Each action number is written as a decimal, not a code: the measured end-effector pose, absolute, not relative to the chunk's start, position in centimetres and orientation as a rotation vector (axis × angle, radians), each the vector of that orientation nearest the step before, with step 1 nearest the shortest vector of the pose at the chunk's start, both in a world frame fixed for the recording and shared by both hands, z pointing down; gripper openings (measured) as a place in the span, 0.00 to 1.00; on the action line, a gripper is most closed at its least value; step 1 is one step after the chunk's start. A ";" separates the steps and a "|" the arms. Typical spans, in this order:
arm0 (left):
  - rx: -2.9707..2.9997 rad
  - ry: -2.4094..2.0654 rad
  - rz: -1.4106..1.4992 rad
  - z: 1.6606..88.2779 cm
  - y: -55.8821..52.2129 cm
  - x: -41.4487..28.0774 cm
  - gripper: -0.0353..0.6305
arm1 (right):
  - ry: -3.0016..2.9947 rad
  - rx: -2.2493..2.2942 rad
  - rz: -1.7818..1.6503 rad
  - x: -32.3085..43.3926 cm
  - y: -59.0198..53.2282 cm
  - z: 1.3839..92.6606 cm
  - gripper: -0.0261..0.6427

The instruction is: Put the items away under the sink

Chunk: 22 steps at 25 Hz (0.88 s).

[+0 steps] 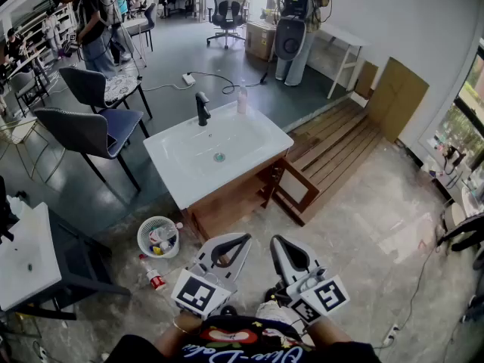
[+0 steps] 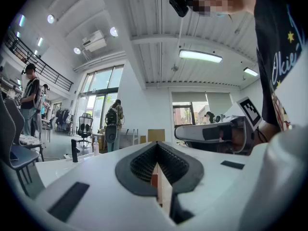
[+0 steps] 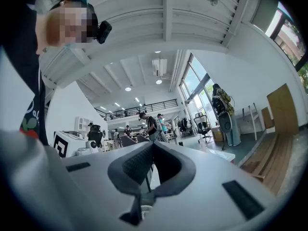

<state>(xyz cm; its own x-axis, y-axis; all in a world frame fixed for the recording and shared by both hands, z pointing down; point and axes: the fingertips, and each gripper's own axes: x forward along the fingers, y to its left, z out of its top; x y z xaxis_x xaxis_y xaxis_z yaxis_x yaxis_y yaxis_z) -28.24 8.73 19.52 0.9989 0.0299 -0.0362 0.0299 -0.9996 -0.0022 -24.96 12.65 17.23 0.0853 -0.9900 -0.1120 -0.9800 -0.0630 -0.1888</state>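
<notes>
The sink cabinet stands in the middle of the head view, with a white basin and a black faucet. Its wooden door hangs open on the right. A white basket with small items sits on the floor left of the cabinet. Beside it lies a red-capped bottle, and a clear bottle stands on the basin's far edge. My left gripper and right gripper are side by side close to my body. Both point level toward the cabinet, shut, with nothing held. The left gripper and right gripper show their jaws meeting.
Dark chairs stand left of the sink, and a white table is at the near left. Wooden planks lie on the floor to the right. People stand far back left. A power strip and cable lie behind the sink.
</notes>
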 end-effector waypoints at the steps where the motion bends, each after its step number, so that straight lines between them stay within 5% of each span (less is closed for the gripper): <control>1: -3.138 -0.052 0.063 19.4 8.8 -28.1 0.06 | 1.994 -2.145 -0.065 -25.0 12.7 17.2 0.05; 22: -3.137 0.075 0.050 18.1 11.1 -21.1 0.06 | 1.983 -2.141 -0.106 -16.3 16.2 16.8 0.05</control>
